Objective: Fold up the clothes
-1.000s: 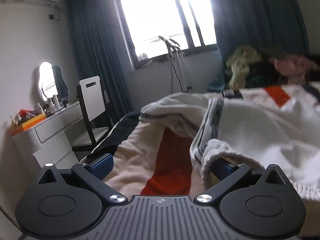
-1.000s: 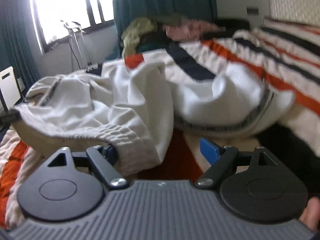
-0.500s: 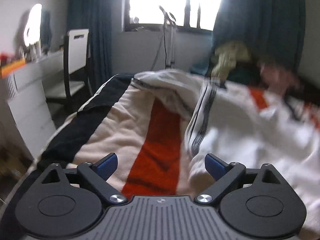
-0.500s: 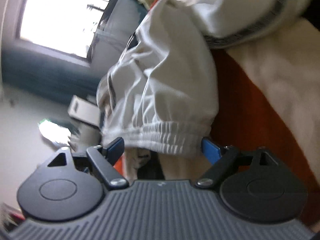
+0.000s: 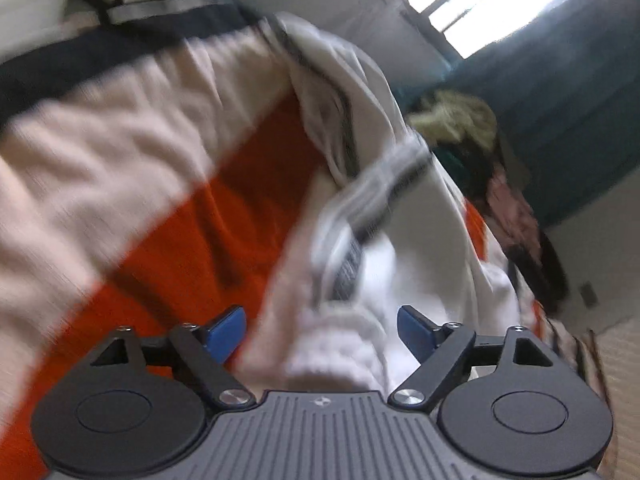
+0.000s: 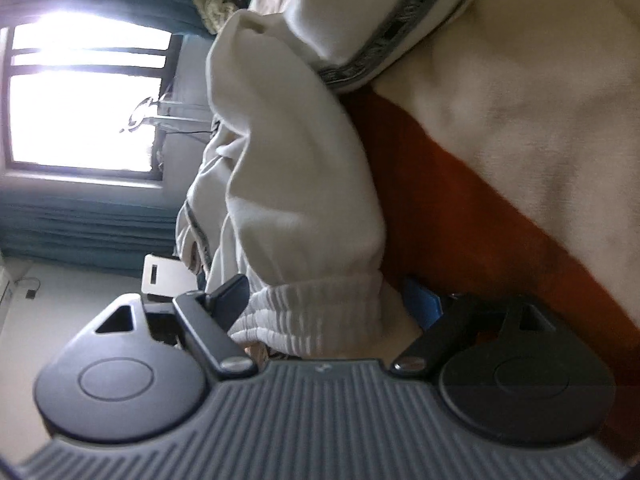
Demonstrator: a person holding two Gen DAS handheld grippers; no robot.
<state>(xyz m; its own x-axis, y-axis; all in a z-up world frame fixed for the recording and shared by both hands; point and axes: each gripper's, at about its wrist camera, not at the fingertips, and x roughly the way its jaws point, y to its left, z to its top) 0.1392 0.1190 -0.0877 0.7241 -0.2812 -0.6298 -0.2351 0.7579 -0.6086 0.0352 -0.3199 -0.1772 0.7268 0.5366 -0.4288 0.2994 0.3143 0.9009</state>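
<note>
White sweatpants (image 5: 420, 240) with a grey-black side stripe (image 5: 360, 240) lie crumpled on a bed blanket (image 5: 200, 220) striped cream, orange and black. My left gripper (image 5: 320, 330) is tilted down at a white ribbed cuff (image 5: 336, 352). The cuff sits between the blue pads while the jaws are closing, with slim gaps still showing on both sides. My right gripper (image 6: 326, 300) is rolled sideways, its jaws wide. Another ribbed cuff (image 6: 316, 316) of the pants (image 6: 296, 160) fills the space between its fingers, unsquashed, over the blanket (image 6: 520, 120).
A heap of clothes, yellow-green (image 5: 460, 120) and pink (image 5: 516, 208), lies at the far end of the bed. Beyond it are a bright window (image 6: 80, 100), teal curtains (image 6: 80, 220), a metal stand (image 6: 160, 116) and a white chair (image 6: 164, 276).
Both views have rolled strongly. The left gripper dropped toward the bed onto a cuff and its jaws narrowed. The right gripper sank, and a cuff now lies between its fingers.
</note>
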